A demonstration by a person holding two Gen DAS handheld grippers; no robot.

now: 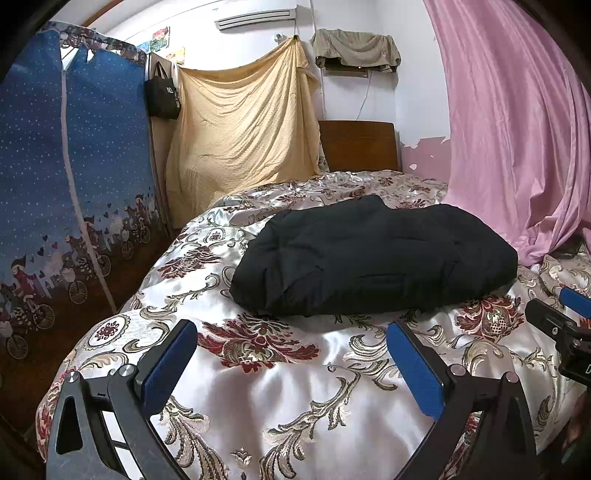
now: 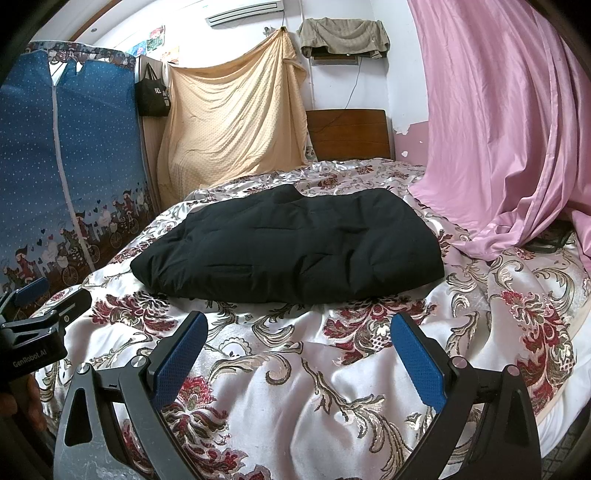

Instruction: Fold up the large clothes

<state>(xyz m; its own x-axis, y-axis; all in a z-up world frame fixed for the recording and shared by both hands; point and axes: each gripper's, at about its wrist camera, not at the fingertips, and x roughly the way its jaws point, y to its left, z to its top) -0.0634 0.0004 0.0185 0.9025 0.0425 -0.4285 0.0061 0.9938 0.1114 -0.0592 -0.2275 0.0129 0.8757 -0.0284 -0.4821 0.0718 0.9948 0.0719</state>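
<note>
Satin bedding with red and gold floral scrolls covers the bed (image 1: 280, 398), and on it, toward the middle, lies the black padded garment (image 1: 373, 258), a thick quilted coat or jacket by the look of it. It sits as a compact, roughly rectangular bundle with rounded, puffy edges and no sleeve or hem trailing loose, so I judge the folding to be essentially done, or at least at its last stage; what may remain is a final tidy or squaring of the bundle, though the far side is hidden and I cannot tell how neat it is there. Neither claw touches it. The left claw (image 1: 291, 350) hangs over the bedspread just short of the garment's near edge, its blue-padded fingers (image 1: 166, 373) spread wide with nothing between them. The right claw (image 2: 297, 345) is likewise spread apart and empty, hovering near the front edge of the bundle, with the other tool visible at the left rim of its view. Around the bed, a pink curtain (image 2: 509, 129) drapes down onto the mattress at the right, a wooden headboard (image 1: 358, 146) stands at the far end, a yellow cloth (image 1: 240, 136) hangs on the wall beside it, and a blue fabric wardrobe (image 1: 48, 177) with a bicycle print stands at the left. An air conditioner (image 1: 255, 18) is mounted high on the white wall.
</note>
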